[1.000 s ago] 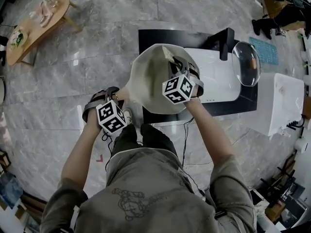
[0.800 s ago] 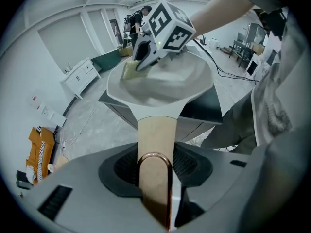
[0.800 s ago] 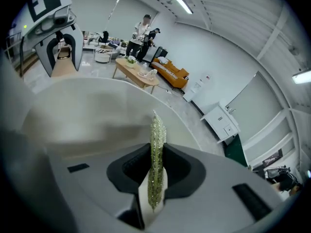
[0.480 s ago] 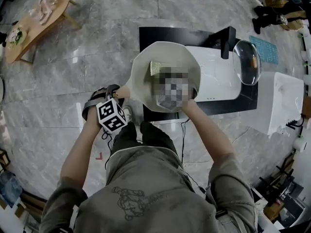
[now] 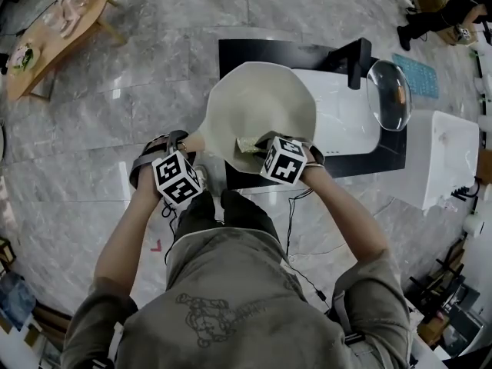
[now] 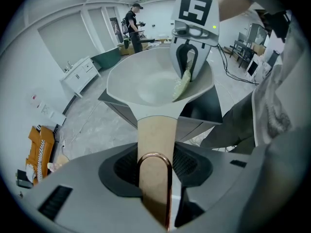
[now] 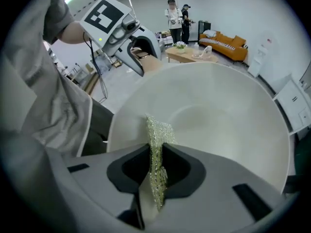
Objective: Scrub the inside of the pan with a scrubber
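Observation:
A cream-white pan (image 5: 261, 110) hangs tilted above the black counter, its wooden handle (image 6: 154, 144) clamped between the jaws of my left gripper (image 5: 187, 167). In the left gripper view the handle's copper loop (image 6: 155, 165) shows between the jaws. My right gripper (image 5: 265, 146) is shut on a thin glittery yellow-green scrubber (image 7: 156, 144). The scrubber (image 5: 247, 144) rests against the pan's near inner wall (image 7: 214, 125). In the left gripper view the right gripper (image 6: 187, 67) reaches into the pan (image 6: 150, 84) from its far rim.
Below the pan are a black counter (image 5: 307, 56) with a white sink (image 5: 342, 121), a black faucet (image 5: 356, 66) and a glass lid (image 5: 388, 98). A white appliance (image 5: 450, 160) stands at the right. A wooden table (image 5: 54, 33) is far left. People stand in the background (image 7: 177, 16).
My right gripper has swept with the scrubber from the pan's far side down to its near inner wall. The left gripper and the pan have stayed put.

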A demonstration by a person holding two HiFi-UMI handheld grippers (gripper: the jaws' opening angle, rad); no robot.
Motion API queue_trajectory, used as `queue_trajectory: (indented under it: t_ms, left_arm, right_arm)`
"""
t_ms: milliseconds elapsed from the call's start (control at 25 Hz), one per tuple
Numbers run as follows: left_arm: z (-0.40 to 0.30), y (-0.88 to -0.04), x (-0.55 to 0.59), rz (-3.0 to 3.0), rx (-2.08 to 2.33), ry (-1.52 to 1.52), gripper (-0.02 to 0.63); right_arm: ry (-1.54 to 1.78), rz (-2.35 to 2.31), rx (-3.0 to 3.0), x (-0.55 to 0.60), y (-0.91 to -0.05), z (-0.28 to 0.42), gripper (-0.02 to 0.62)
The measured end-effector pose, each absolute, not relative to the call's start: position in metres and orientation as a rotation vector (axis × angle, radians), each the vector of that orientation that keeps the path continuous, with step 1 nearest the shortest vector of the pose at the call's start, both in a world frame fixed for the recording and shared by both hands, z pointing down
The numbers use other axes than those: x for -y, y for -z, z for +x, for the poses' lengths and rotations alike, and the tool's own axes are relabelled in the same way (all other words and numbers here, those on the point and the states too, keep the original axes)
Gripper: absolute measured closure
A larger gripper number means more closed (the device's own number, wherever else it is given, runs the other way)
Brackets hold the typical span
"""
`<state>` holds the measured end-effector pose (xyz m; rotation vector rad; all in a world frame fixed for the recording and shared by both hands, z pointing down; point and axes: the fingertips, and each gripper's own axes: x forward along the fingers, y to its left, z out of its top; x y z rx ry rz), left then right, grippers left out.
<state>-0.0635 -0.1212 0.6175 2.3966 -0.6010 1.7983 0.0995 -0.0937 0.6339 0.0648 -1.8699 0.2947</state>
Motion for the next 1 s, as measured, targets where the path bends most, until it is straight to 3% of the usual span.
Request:
queue_trajectory:
  t_ms: [320,560,640,1000]
  left_arm:
    - [-0.063,-0.62,0.121,2.381,0.601,-1.828,0.422]
    - [-0.062,-0.619,0.122,2.386,0.608,-1.822,0.422]
    - [-0.063,-0.619,0.123,2.388,0.615,-1.824,0.422]
    - [-0.062,-0.619,0.122,2.392,0.628,-1.819,0.422]
  right_arm:
    - [-0.753,-0.162,1.985,0.057,-0.588,0.096,0.52]
    - [-0.816,-0.134,2.116,0.074,-0.541,0.089,0.52]
    - [-0.67,-0.043,2.175,0.097,-0.527,0.087,0.52]
    - [0.569,0.068,1.879,0.192,-0.53,0.086,0.52]
